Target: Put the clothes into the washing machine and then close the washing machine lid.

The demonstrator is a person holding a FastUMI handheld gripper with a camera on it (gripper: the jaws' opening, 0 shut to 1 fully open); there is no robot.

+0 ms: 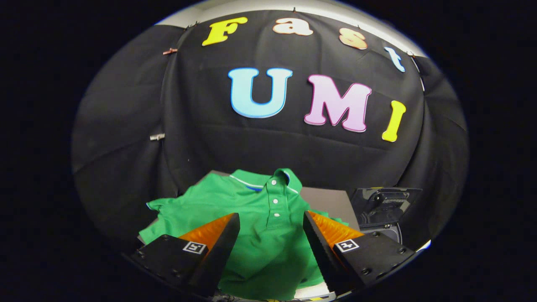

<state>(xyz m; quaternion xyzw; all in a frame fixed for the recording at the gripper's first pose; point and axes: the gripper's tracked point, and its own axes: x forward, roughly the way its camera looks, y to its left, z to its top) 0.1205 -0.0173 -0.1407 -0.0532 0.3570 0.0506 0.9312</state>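
While gripper [271, 220] hovers with two fingers spread apart, gripping nothing, one green polo shirt [260, 209] lies on grey table [329, 201] between and beyond them, three white buttons visible. One washing machine [384, 209], lid raised, beside shirt.
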